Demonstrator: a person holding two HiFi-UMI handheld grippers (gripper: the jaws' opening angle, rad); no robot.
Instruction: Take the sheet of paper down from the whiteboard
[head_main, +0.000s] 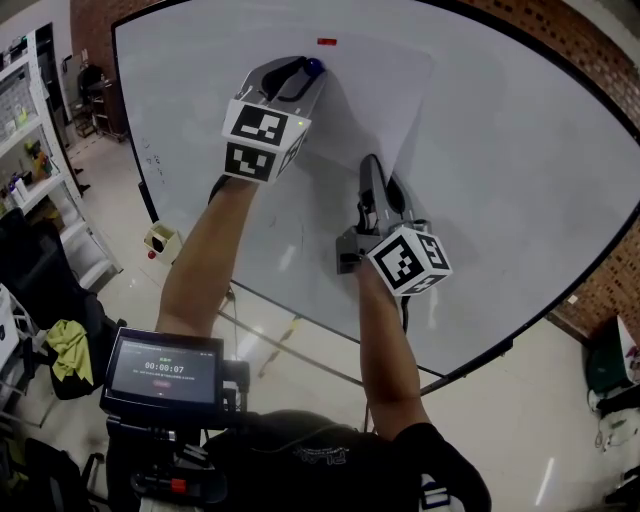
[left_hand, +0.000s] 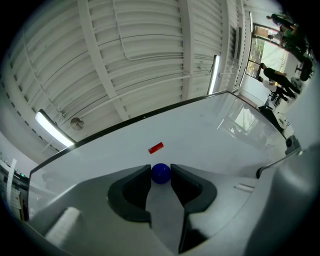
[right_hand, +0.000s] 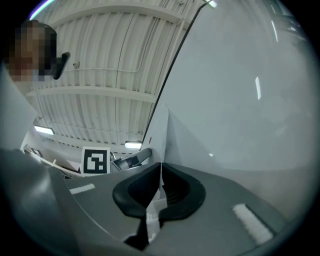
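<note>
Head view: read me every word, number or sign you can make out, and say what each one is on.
"00:00:07": on the screen, lower left.
Smaller lines above and below that number on the screen: too small to read.
Print on the shirt: blurred, unreadable.
Faint marks near the whiteboard's left edge: too small to read.
Marker cubes: square patterns only, no letters.

Blue magnet (head_main: 315, 66) partly hidden behind left gripper (head_main: 306, 74) fingers (head_main: 285, 78).
</note>
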